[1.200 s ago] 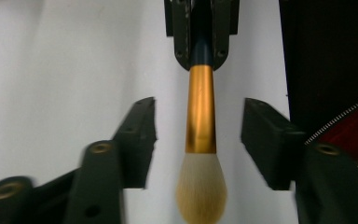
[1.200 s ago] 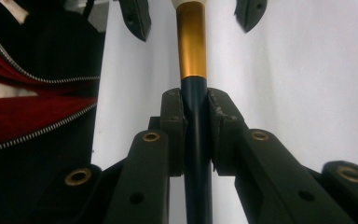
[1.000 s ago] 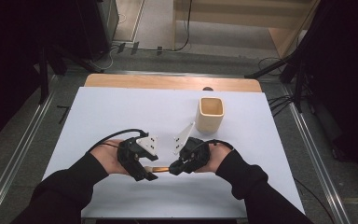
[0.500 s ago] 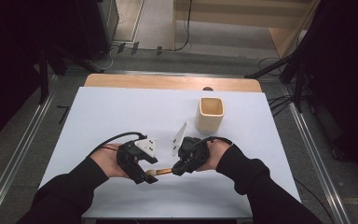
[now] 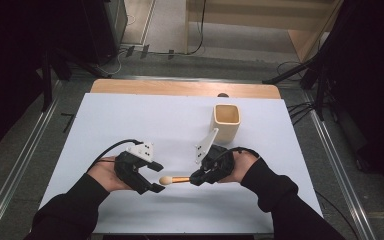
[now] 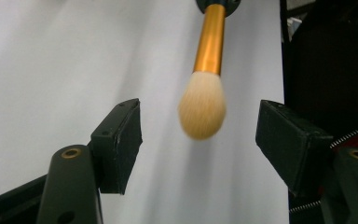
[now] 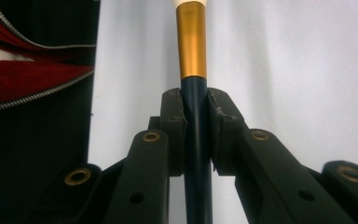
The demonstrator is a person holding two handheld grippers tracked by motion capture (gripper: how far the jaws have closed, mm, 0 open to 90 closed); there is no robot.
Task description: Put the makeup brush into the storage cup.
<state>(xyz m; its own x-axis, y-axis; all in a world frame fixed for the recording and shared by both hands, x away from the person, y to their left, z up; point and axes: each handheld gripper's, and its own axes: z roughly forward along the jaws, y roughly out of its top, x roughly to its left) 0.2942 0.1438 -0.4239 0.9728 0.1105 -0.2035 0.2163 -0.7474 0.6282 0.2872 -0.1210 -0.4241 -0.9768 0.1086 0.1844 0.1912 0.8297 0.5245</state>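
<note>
A: Start with the largest item. What carries the work?

B: A worktop covered by a white sheet (image 5: 130, 120), with a strip of bare wood along its far edge. On the far right part of the sheet stands a square, pale wooden cup (image 5: 226, 121), upright, mouth up, well apart from both hands.

A: Position of the right gripper?

B: The right gripper (image 5: 198, 178) is near the front middle of the sheet, pointing toward the left hand. In the right gripper view its jaws are clenched on the dark handle of a makeup brush with a gold metal ferrule and a cream bristle head (image 5: 175, 179). The pads press the handle from both sides, just behind the ferrule.

A: And the brush itself?

B: It is held roughly level above the sheet, bristle head toward the left gripper (image 5: 152, 182).

A: State of the left gripper?

B: Released. In the left gripper view its jaws stand apart, with the bristle head (image 6: 202, 112) between them, touching neither pad. The jaws have just been opening slightly, with nothing gripped.
</note>
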